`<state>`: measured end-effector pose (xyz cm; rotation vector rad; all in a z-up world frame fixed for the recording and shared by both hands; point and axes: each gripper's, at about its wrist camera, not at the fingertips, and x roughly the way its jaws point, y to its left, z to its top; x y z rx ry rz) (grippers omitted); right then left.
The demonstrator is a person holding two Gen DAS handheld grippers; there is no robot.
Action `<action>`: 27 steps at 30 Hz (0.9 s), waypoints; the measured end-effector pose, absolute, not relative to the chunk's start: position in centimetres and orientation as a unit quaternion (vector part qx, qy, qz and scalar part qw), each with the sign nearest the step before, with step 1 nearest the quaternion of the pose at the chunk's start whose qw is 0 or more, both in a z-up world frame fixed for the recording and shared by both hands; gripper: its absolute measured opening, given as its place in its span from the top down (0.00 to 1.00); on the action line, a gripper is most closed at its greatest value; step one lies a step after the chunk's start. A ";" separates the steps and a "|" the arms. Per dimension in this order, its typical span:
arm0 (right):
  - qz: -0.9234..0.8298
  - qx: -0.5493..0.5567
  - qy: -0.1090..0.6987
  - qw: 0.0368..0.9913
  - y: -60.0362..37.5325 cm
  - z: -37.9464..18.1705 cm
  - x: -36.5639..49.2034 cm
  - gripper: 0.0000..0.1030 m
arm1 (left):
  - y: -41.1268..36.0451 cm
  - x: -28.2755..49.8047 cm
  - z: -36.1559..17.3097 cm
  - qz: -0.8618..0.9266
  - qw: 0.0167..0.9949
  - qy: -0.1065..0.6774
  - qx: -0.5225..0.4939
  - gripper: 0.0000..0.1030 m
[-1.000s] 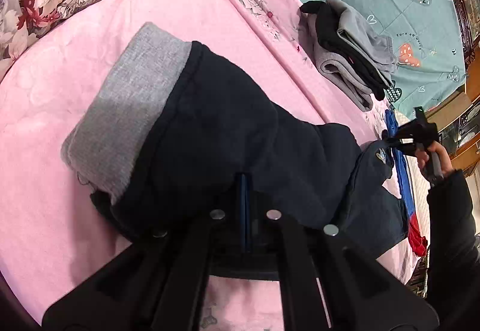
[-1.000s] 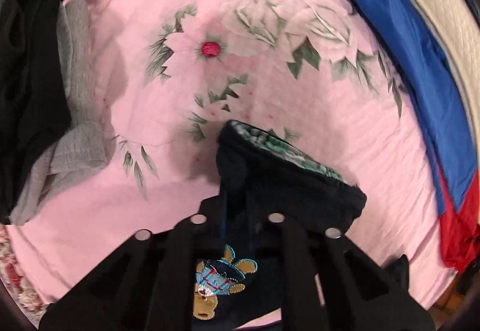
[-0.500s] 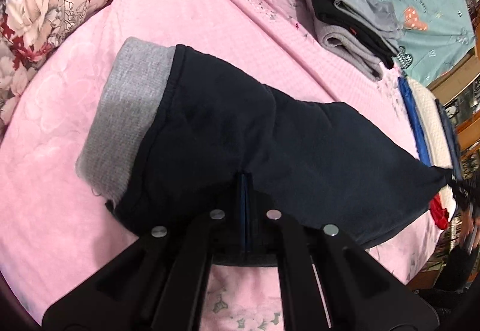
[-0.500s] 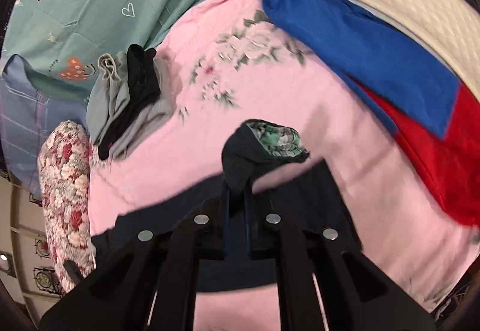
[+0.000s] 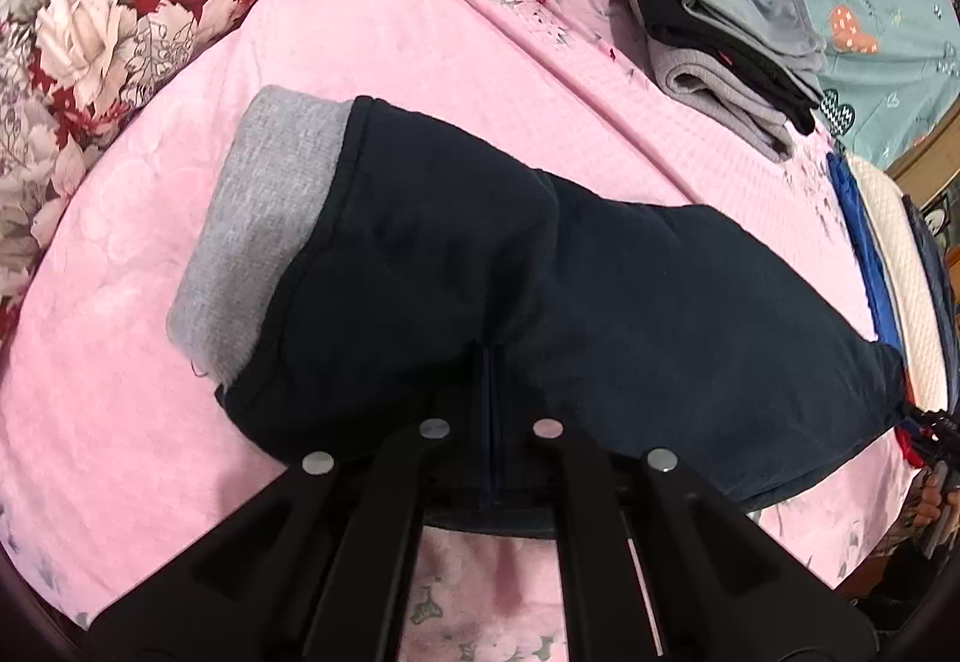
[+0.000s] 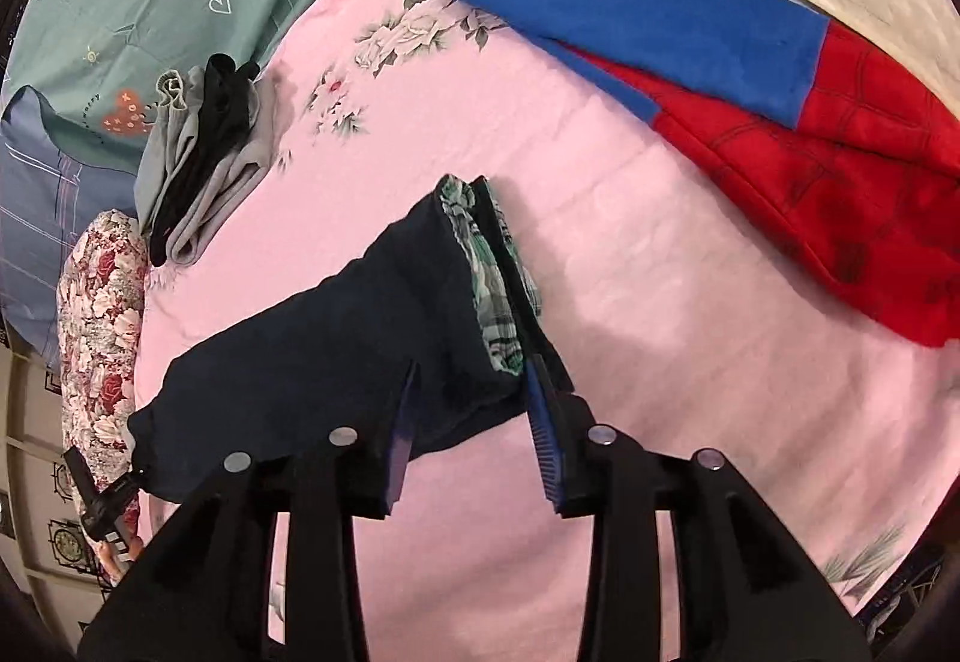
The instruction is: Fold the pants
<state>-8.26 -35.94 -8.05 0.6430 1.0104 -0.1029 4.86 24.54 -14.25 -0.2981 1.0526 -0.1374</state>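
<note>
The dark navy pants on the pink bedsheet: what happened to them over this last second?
The dark navy pants were pulled out long across the pink bedsheet. The right gripper has just been opening, its pads off the plaid-lined leg end. The left gripper stays clamped near the grey waistband; the folded grey-and-black clothes stack is unmoved.

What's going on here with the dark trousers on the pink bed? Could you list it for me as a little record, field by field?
surface: pink bedspread with flower print
garment: navy pants laid out long, grey cuff at one end, plaid lining showing at the other
left gripper: shut on the pants' near edge
right gripper: jaws have just been opening; pads apart, pants' end between them
nearby: grey and black folded clothes; blue and red garment
</note>
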 end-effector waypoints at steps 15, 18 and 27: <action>-0.111 0.251 0.495 0.824 -34.6 -10.6 -8.3 0.83 | 24.6 2.8 -12.7 -0.083 0.863 0.472 -0.159 0.96; -0.156 0.196 0.502 0.828 -33.9 -8.5 -8.4 0.68 | 22.7 1.2 -10.0 -0.105 0.885 0.437 -0.118 0.93; 0.034 0.088 0.476 0.874 -21.2 -2.1 -0.8 0.57 | 14.9 5.9 -12.6 -0.162 0.862 0.477 -0.052 0.87</action>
